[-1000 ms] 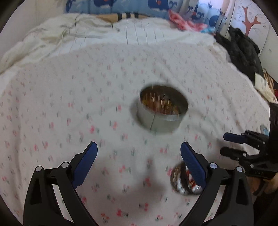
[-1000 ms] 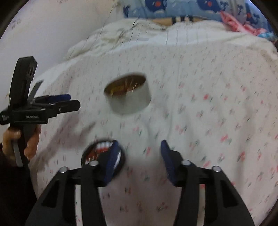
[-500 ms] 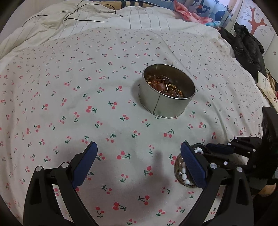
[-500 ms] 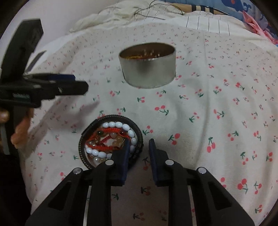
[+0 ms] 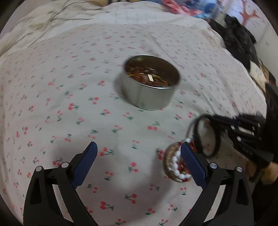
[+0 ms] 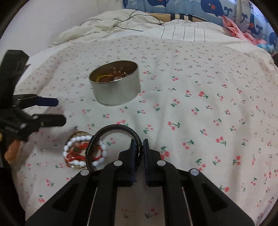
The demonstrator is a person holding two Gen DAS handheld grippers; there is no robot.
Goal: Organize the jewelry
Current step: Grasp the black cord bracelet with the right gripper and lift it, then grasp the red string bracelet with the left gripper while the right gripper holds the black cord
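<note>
My right hand-held gripper (image 6: 138, 147) has just closed on the black bracelet (image 6: 114, 127), lifted over the bead pile (image 6: 83, 151). Left hand-held gripper (image 5: 139, 163) hangs open. I should carry it steadily to the tin (image 6: 115, 87) on the bed (image 6: 208, 87).

Cherry-print sheet (image 6: 199, 73) covers most of the bed; a rumpled cream blanket (image 6: 104, 24) is bunched at its far edge, thin black cord (image 6: 128, 20) trailing over it. Whale-print pillow (image 6: 173, 5) sits beyond the sheet; a black garment (image 5: 238, 40) is heaped off its right side.
</note>
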